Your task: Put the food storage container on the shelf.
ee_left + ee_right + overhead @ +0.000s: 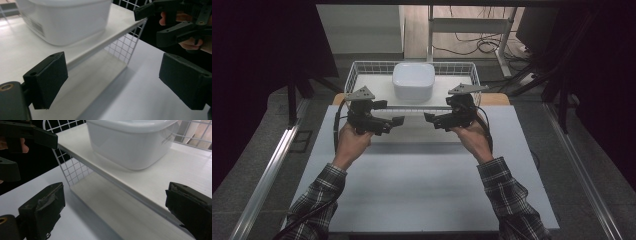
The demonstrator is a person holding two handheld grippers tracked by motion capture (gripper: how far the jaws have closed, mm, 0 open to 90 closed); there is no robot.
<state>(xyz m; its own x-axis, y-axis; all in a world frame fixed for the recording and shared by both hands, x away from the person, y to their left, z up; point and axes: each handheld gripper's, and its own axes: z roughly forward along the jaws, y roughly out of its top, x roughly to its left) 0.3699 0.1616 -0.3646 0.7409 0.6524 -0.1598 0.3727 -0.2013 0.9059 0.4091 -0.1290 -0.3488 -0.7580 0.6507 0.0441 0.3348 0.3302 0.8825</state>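
So I've got both claws parked at the front edge of the wire shelf, left claw and right claw both spread wide, nothing gripped. The white container sits on the shelf's upper board, mid-rear. Looks like I'm at the approach step. Next I'd guess I need to go up and over the board's front lip, then bracket the container from both sides. Plenty of open table behind me, but the wire side walls crowd things a bit.
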